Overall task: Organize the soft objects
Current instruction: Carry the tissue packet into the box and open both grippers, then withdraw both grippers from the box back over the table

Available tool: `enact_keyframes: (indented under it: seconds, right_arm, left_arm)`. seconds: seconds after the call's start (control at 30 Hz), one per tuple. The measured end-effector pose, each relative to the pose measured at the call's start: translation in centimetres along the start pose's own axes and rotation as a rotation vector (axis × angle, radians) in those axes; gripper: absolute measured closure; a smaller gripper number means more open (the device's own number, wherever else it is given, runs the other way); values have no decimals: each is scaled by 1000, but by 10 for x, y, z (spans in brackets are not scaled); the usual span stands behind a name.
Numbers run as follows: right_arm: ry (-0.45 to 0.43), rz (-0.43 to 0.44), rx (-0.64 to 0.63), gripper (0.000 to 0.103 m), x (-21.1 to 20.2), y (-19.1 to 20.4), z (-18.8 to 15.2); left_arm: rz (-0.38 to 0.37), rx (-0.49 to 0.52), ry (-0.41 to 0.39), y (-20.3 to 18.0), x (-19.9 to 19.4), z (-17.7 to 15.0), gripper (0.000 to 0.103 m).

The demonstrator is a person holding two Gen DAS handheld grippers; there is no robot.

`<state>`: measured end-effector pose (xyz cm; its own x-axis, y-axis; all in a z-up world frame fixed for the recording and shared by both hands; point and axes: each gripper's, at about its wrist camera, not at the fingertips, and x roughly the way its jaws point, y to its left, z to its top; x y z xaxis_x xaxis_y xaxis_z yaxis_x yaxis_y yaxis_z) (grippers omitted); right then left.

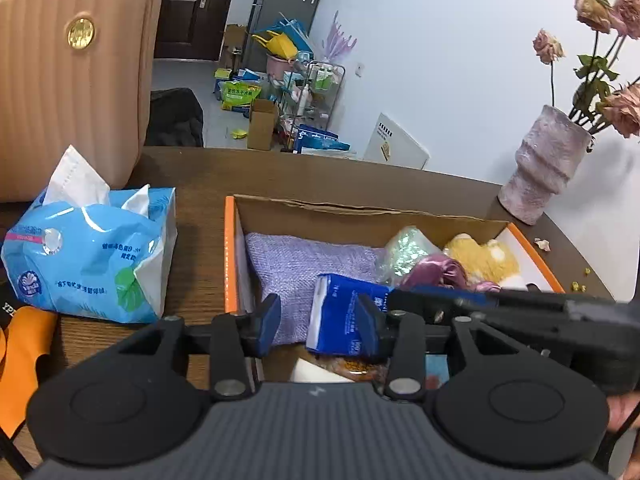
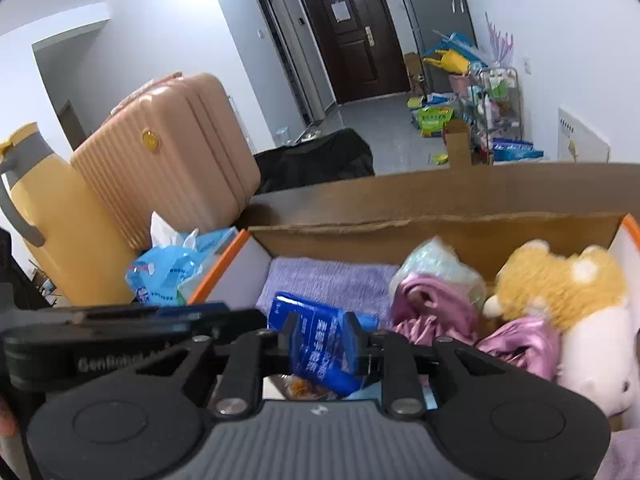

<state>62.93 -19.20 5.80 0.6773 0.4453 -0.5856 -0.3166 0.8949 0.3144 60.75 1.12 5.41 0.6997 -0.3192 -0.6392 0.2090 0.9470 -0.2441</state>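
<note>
My right gripper (image 2: 322,344) has its jaws clamped on the blue tissue pack (image 2: 320,344) over the cardboard box (image 2: 440,228). My left gripper (image 1: 320,320) stands open beside it. Purple cloth (image 2: 332,280), pink satin (image 2: 428,308) and plush toy (image 2: 560,280) already lie inside; the big tissue packet (image 1: 92,256) waits on the worktop (image 1: 200,240).

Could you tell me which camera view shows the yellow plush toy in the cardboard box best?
The right wrist view shows it best: the yellow plush toy lies large and unobstructed at the right end of the cardboard box. In the left wrist view the same toy is smaller, farther away and partly hidden behind the right gripper.
</note>
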Motion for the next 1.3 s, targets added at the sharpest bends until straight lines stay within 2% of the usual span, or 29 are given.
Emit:
enact_keyframes:
  seconds: [0.2,0.27,0.37,0.47,0.5,0.53,0.57,0.6,0.63,0.67,0.7,0.77,0.83,1.0,1.13,1.3]
  right_arm:
    - [-55,-31,-46,73,-54,6,13]
    - [-85,-54,-75,71,-82,7,19]
    - [-137,-90,-114,62,-127,7,17]
    - [-176,-142,-156,53,-167,6,7]
    - [-190,-162,-170,48,-178,5,4]
    - [-210,-182,-185,45,-190,4,0]
    - [-235,-201,-199,36,-200,3,-5]
    - [-274,-221,-215,24,-210,2,-14]
    - [-340,-244,-239,18,-220,1,-26]
    - [-407,-272,-274,9,-226,1,-38]
    - [-475,-303,-304,4,-231,0,-51]
    - [-593,-329,-330,3,-237,-3,-77]
    - [-644,-329,-320,1,-237,-7,-93]
    - [-661,-317,-240,1,-240,-16,-109]
    - [-681,-318,-240,1,-252,-10,-119]
    - [-700,-310,-243,0,-270,-1,-128]
  left_arm:
    - [27,45,-56,-17,-51,8,55]
    - [41,65,-99,-25,-80,10,49]
    - [38,80,-168,-37,-122,7,33]
    - [75,102,-227,-53,-153,-5,28]
    - [93,106,-248,-58,-159,-8,20]
    - [116,107,-286,-62,-167,-17,8]
    - [146,105,-351,-66,-174,-28,3]
    - [171,105,-412,-69,-178,-37,1]
    - [198,103,-480,-72,-180,-51,1]
    - [215,104,-514,-74,-179,-61,1]
    - [231,108,-533,-75,-177,-70,0]
    - [268,103,-547,-79,-170,-87,0]
    - [284,96,-541,-82,-168,-99,0]
    - [260,74,-535,-87,-176,-114,0]
    - [259,113,-563,-96,-187,-121,0]
    - [249,113,-583,-104,-204,-128,0]
